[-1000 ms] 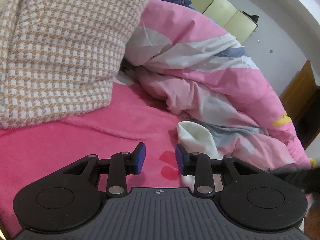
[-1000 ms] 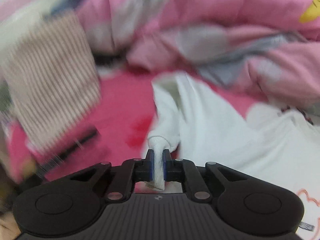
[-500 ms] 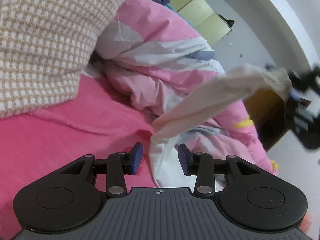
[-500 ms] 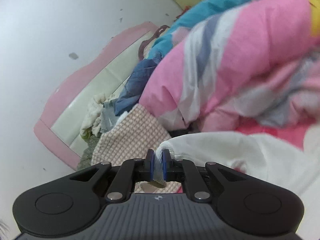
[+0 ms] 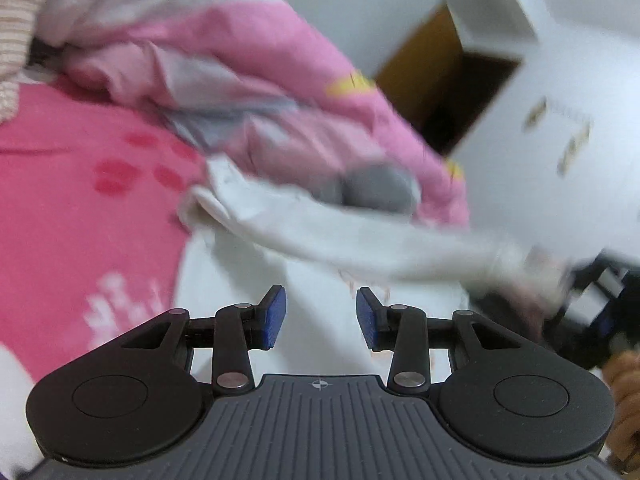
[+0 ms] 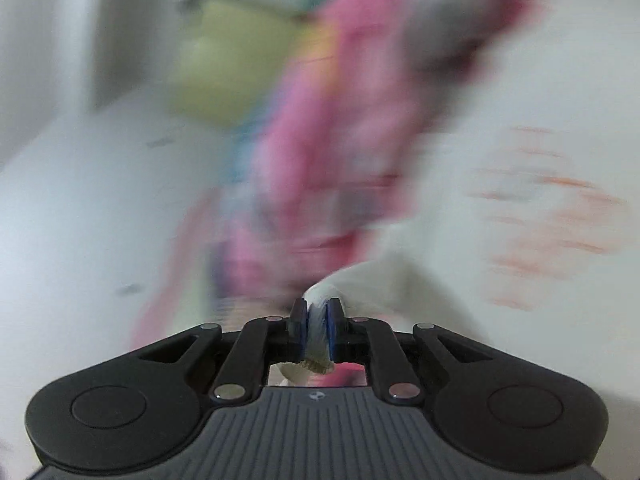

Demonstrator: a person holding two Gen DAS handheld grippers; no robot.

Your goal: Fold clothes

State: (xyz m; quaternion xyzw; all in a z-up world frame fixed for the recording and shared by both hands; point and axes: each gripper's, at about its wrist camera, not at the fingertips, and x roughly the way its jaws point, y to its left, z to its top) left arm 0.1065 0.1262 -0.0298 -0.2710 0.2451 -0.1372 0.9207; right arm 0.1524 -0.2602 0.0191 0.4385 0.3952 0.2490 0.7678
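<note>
Left wrist view: the left gripper (image 5: 320, 316) hovers over the bed with its blue pads (image 5: 274, 316) apart and nothing pinched between them. Its jaws have just been opening a little wider. Under and ahead of them lies the white garment (image 5: 280, 264), spread on the pink sheet (image 5: 80, 200). One part of the garment, a sleeve (image 5: 360, 240), stretches as a taut band from the middle of the picture to the right edge, where it ends at the dark, blurred shape of the right gripper (image 5: 592, 296). Behind the garment a pink, white and grey quilt (image 5: 240, 80) is heaped up. A checked beige cloth (image 5: 16, 32) shows at the top left corner. At the upper right stand a white wall (image 5: 560, 160) and a brown door (image 5: 432, 64). Much of this view is smeared by motion.

Right wrist view: the right gripper (image 6: 317, 328) is clamped on a bunched end of the white garment (image 6: 440, 280); the cloth fills the narrow gap between the blue pads (image 6: 331, 328) and sticks out above and below them. Its jaws have just been easing open slightly, yet the cloth sits between them and the pads press on it. From the grip the garment runs off to the right, with a faint orange print (image 6: 552, 208) on it. Everything beyond is heavily blurred: a pink streak of quilt (image 6: 320, 140) up the middle, a yellow-green patch (image 6: 224, 64) at the upper left, pale wall (image 6: 80, 200) on the left.
</note>
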